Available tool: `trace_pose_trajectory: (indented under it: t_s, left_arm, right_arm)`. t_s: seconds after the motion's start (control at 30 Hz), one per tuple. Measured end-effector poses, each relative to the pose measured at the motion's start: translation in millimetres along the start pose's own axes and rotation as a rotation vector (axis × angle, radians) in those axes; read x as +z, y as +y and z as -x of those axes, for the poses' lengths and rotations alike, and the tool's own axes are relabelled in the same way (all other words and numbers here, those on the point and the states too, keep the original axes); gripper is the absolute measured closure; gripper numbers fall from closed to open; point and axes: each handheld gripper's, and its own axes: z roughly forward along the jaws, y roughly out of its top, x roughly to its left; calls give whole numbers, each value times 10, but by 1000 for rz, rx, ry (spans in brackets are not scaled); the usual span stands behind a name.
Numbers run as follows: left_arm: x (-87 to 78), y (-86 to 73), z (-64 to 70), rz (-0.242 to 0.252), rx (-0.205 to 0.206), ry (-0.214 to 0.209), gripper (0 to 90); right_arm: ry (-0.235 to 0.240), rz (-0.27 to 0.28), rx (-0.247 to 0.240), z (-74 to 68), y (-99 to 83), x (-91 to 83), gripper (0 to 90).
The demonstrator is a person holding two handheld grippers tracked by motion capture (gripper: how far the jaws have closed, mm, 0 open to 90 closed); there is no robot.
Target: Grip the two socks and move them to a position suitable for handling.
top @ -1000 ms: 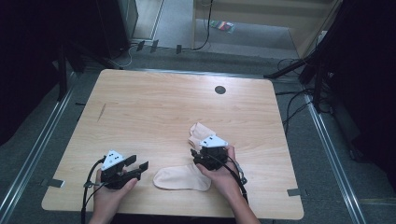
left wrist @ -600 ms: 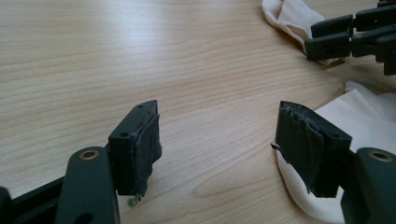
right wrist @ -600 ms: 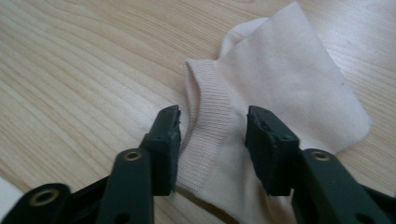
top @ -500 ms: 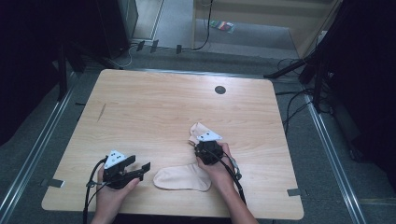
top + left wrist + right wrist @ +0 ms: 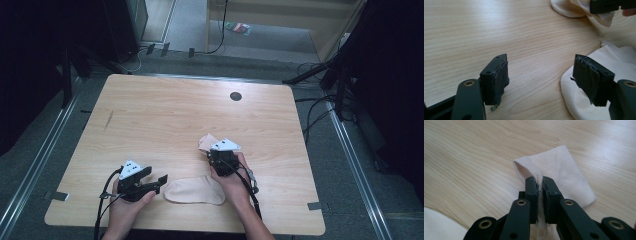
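On the table I have two beige socks. The flat sock lies near the front edge, between my hands; the second sock sits just behind it, its cuff pinched in my right gripper, jaws closed tight on the fabric. My left gripper hovers beside the flat sock, jaws wide apart, holding nothing. I judge I'm mid-pairing: next, carry the held sock over its mate. No readable writing or labels.
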Motion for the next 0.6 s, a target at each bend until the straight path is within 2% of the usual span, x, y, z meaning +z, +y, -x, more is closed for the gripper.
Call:
trace_pose_trajectory:
  t_s: [0.07,0.3,0.37,0.43,0.5,0.53,0.57,0.6]
  left_arm:
    - [24,19,8,2,4,-3,289]
    - [119,64,-39,-10,5,-8,288]
    - [139,71,-55,-12,1,-12,287]
    - [153,72,-59,-10,-6,-13,287]
    - [173,73,-65,-14,-10,-16,287]
    - [173,73,-65,-14,-10,-16,286]
    - [188,82,-82,-16,-20,-23,285]
    - [188,82,-82,-16,-20,-23,285]
  right_arm:
    - [10,11,8,-10,34,-36,850]
    - [39,42,-16,-140,158,-139,849]
    - [64,64,-31,-222,226,-198,849]
    - [70,70,-34,-246,243,-212,849]
    - [103,85,-48,-347,309,-268,848]
    - [103,85,-48,-347,309,-268,848]
    - [130,94,-55,-411,343,-297,847]
    - [130,94,-55,-411,343,-297,847]
